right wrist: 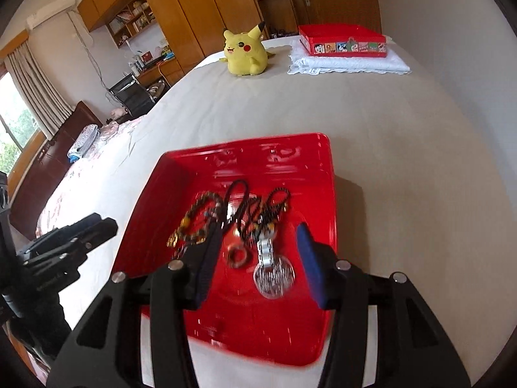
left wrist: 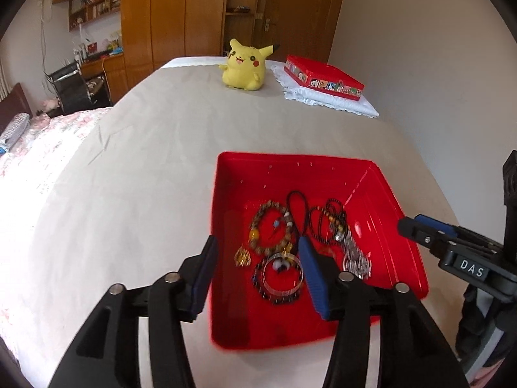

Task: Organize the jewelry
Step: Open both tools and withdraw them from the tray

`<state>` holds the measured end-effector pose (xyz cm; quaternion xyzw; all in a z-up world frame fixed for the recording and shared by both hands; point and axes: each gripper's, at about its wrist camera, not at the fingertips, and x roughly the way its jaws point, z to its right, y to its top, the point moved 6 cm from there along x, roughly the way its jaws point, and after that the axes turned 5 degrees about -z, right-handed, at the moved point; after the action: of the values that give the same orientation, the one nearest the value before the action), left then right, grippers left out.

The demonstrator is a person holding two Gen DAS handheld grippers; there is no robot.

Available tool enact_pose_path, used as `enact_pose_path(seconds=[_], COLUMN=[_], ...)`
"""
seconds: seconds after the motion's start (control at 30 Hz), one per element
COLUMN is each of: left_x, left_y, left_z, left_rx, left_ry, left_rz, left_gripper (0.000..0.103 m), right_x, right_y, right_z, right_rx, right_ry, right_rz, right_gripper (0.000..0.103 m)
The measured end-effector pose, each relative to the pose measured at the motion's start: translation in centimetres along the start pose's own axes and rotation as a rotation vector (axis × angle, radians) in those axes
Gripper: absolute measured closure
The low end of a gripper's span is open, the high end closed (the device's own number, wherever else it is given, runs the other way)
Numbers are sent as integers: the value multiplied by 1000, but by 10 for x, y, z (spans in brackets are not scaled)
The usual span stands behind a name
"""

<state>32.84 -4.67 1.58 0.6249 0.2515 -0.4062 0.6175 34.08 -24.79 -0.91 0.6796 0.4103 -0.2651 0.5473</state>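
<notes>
A red tray point(left wrist: 290, 158) point(right wrist: 245, 145) lies on the beige bed sheet and holds a heap of jewelry. In it are a brown beaded bracelet point(left wrist: 253, 223) point(right wrist: 194, 210), black cord necklaces point(left wrist: 323, 223) point(right wrist: 248, 207), a silver bangle point(left wrist: 282, 291) and a silver watch point(left wrist: 355, 258) point(right wrist: 274, 274). My left gripper point(left wrist: 257, 245) is open over the tray's near left part, its left finger by the left wall, nothing pinched. My right gripper point(right wrist: 258, 229) is open above the tray's near right side, over the watch. Each gripper shows at the edge of the other's view.
A yellow plush toy point(left wrist: 244, 68) point(right wrist: 245, 55) sits at the far end of the bed. Beside it a red picture-edged box point(left wrist: 323, 77) point(right wrist: 342, 40) rests on a folded white lace cloth point(left wrist: 332, 103). A wall runs along the right; a desk and chair stand far left.
</notes>
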Motion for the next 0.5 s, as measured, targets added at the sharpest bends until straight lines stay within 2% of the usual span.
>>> enact_pose_path(seconds=[0.1,0.27,0.37,0.4,0.5], left_x=[-12,-26,-36,-40,-48], left_y=[-16,-32,-43,-46,-52], left_z=[-2,1,3,4,4], left_rx=[11,11,26,29,33], left_ry=[20,40,47,56,74], left_rz=[2,9,19,23,44], left_gripper=[44,34,29,23,18], right_x=[-11,-24,-29,-30,-34], right_y=[-13,-29,-39,-41,-49], right_z=[-4,-11,-15,-16,-17], right_rx=[-10,-23,-36,-37,-44], right_ry=[3,-27,-36,-45,-95], right_rz=[-1,-5,-21,-25,-30], right_gripper=[53,42,33,28,17])
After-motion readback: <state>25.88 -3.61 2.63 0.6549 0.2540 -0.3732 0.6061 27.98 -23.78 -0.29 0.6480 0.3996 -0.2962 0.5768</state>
